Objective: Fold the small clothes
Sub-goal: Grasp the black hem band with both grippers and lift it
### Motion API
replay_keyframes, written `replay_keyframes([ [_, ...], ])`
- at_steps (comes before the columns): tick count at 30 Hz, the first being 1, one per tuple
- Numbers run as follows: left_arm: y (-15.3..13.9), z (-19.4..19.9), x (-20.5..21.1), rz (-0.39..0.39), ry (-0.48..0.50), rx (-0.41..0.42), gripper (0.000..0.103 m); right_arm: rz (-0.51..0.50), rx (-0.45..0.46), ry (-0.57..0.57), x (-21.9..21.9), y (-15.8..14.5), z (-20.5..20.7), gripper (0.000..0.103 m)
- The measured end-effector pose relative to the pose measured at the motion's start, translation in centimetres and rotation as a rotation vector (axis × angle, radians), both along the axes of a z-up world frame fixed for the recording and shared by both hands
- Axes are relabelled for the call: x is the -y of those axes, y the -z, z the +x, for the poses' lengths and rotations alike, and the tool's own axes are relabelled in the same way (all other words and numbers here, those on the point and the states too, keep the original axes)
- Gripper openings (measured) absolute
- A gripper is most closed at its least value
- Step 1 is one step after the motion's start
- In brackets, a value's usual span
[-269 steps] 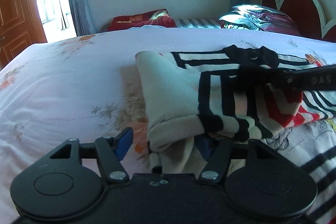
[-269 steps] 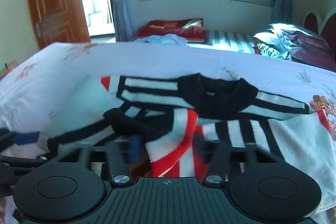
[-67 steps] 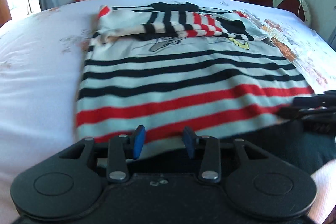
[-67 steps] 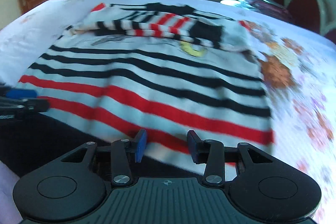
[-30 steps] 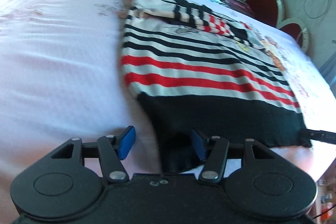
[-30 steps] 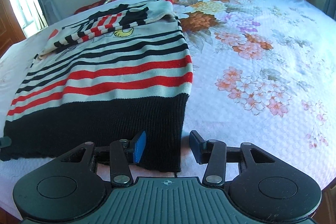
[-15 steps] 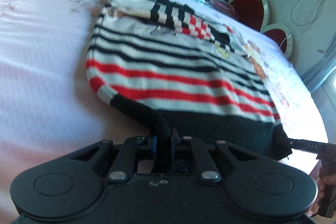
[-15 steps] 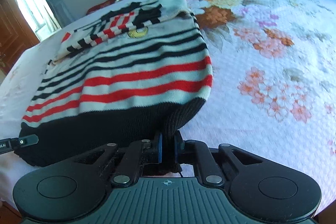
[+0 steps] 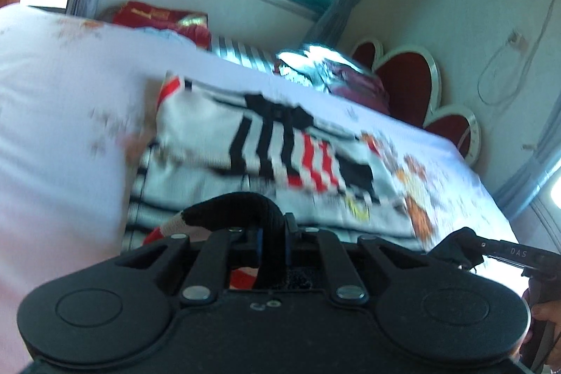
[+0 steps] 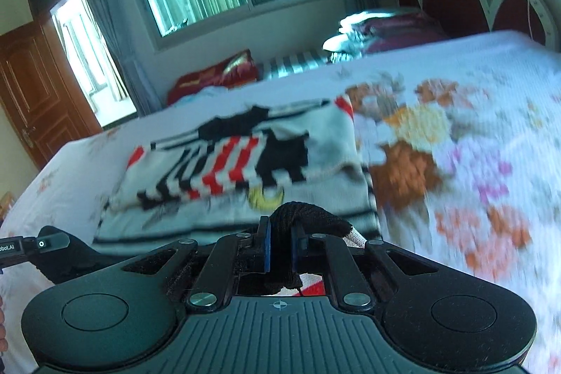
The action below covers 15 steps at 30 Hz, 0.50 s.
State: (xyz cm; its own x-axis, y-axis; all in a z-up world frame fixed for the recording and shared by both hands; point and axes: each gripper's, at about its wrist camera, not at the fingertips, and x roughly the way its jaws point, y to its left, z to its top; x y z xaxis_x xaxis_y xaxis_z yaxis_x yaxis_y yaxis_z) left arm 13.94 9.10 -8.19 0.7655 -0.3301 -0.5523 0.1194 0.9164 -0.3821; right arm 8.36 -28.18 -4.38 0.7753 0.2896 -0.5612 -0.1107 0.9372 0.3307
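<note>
A small striped sweater (image 9: 266, 160), white with black and red bands, lies on the bed with its sleeves folded across the chest; it also shows in the right wrist view (image 10: 231, 170). My left gripper (image 9: 271, 233) is shut on the left corner of the black hem (image 9: 231, 204) and holds it raised. My right gripper (image 10: 280, 233) is shut on the right hem corner (image 10: 308, 216), also raised. The right gripper shows at the right of the left wrist view (image 9: 491, 251), and the left gripper at the left of the right wrist view (image 10: 38, 246).
The bed has a white floral sheet (image 10: 455, 135). A red-and-white headboard (image 9: 413, 76) stands at the far right. Folded bedding (image 10: 378, 27) and a red cushion (image 9: 157, 18) lie beyond the bed under the window. A wooden door (image 10: 31, 86) is at the left.
Both grippers have lifted the black hem corners off the bed and carried them forward toward the collar. The views now tilt up and are blurred by motion.
</note>
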Motion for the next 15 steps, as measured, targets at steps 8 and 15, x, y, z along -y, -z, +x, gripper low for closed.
replay_keyframes([
  [8,-1.8,8.4,0.8,0.021,-0.053,0.072,0.01,0.013,0.062,0.027,0.3,-1.0,9.6,0.009],
  [15,-1.2,16.0,1.0,0.029,-0.099,0.049,0.01,0.017,0.048,0.041,-0.1,-0.1,18.3,0.009],
])
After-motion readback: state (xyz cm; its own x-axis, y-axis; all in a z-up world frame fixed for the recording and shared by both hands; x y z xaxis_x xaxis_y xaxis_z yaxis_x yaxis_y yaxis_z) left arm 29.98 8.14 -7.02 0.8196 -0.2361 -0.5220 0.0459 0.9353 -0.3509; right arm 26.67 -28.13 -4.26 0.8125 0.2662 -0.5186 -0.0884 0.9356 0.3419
